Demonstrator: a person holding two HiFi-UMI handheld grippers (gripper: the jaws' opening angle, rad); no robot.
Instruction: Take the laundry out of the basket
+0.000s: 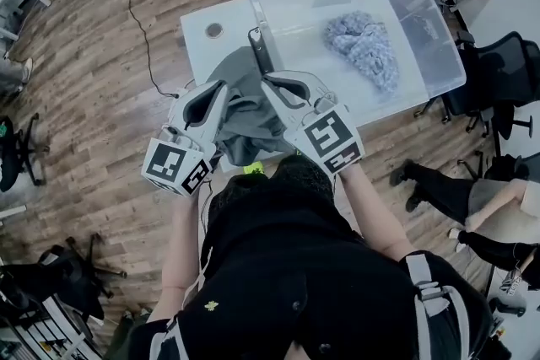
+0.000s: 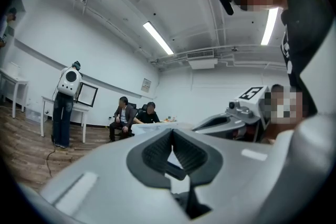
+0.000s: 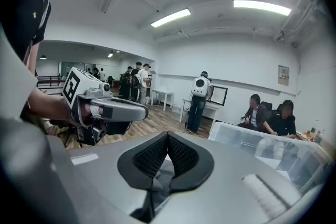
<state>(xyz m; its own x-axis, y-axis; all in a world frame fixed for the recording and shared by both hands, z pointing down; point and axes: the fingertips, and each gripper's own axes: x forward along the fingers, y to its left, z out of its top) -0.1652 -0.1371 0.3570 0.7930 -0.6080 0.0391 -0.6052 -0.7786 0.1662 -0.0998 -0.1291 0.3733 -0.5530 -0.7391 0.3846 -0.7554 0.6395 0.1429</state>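
A clear plastic bin (image 1: 439, 46) stands on the white table (image 1: 202, 55) and holds a crumpled blue-and-white cloth (image 1: 367, 46). A dark grey garment (image 1: 245, 118) lies outside the bin on the table's near edge. In the head view my left gripper (image 1: 219, 90) is over its left side and my right gripper (image 1: 270, 84) over its right side. In the left gripper view the left gripper (image 2: 172, 134) has its pads together with no cloth between them. The right gripper (image 3: 168, 136) is likewise shut on nothing, with the bin (image 3: 262, 147) to its right.
A dark narrow object (image 1: 260, 51) stands at the bin's near-left corner. A round cable hole (image 1: 214, 30) is in the tabletop. A black office chair (image 1: 498, 72) and a seated person's legs (image 1: 456, 190) are to the right. A black cable (image 1: 143, 38) runs over the wooden floor.
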